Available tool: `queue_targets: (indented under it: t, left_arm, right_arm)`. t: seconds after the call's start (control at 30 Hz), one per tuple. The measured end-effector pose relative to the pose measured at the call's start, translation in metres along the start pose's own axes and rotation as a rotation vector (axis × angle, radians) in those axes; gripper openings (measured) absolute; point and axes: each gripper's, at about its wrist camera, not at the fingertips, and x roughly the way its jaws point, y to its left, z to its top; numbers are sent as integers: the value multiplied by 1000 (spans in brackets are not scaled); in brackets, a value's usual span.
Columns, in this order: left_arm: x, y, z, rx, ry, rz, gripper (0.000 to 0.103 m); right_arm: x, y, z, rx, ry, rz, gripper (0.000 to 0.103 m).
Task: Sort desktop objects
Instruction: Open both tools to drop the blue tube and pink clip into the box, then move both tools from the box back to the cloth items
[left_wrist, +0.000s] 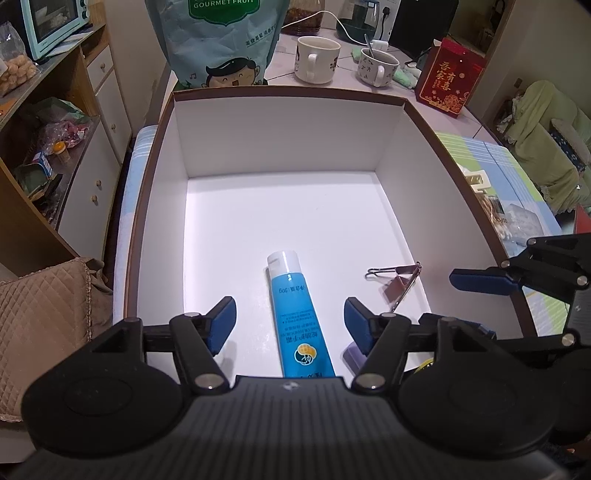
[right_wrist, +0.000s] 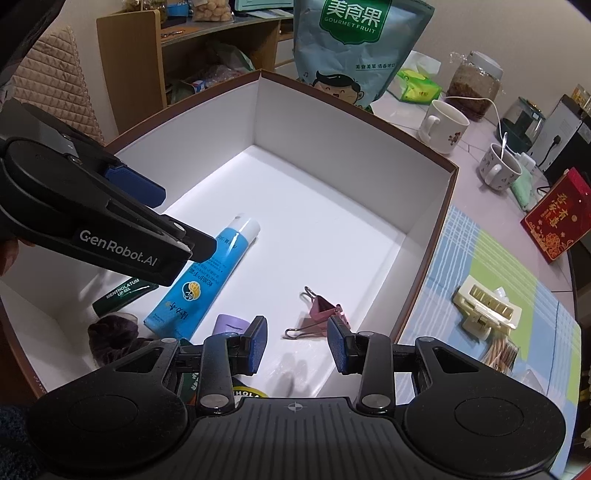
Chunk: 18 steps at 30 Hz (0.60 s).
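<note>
A white box with a brown rim (left_wrist: 280, 140) (right_wrist: 354, 158) holds a blue hand-cream tube (left_wrist: 297, 314) (right_wrist: 201, 280) and a pink binder clip (left_wrist: 397, 282) (right_wrist: 321, 312). A lilac item (right_wrist: 231, 325), a green lip-gel pack (right_wrist: 123, 293) and a dark round thing (right_wrist: 114, 332) also lie inside. My left gripper (left_wrist: 290, 325) hangs open above the tube, empty. My right gripper (right_wrist: 297, 345) is open over the box floor near the clip, empty. A cream hair claw (right_wrist: 487, 308) and a cotton-swab pack (right_wrist: 500, 352) lie on the checked cloth outside the box.
Behind the box stand a snack bag (left_wrist: 221, 44) (right_wrist: 354, 48), two mugs (left_wrist: 316, 59) (left_wrist: 376, 66), a red gift box (left_wrist: 450, 81) (right_wrist: 557, 218), a jar (right_wrist: 474, 85) and a tissue pack (right_wrist: 417, 85). Shelves (left_wrist: 55, 122) stand left; a quilted cushion (left_wrist: 40, 325) lies near.
</note>
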Motion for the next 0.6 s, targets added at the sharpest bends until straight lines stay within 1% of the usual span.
queue_targets:
  t: [0.07,0.1,0.13,0.33,0.6]
  left_arm:
    - [-2,-1,-1,3,-4,7,63]
    - [-4,-2,-2,6,-7,16,67]
    - [-5,-2,-2,8,-11,27,67]
    - [-12,0,-6,1,-20,53,67]
    - [-22,-3,-12,-2,-30,67,67]
  right_arm:
    - [-1,1,-1,1,-2,0,39]
    - [-2,1,-1,2,-3,0,39]
    - [-2,1,-2,3,-4,-1,39]
    - [-5,2,-5,9,-9,6,39]
    - [-10,5,-10,14,-18,16,39]
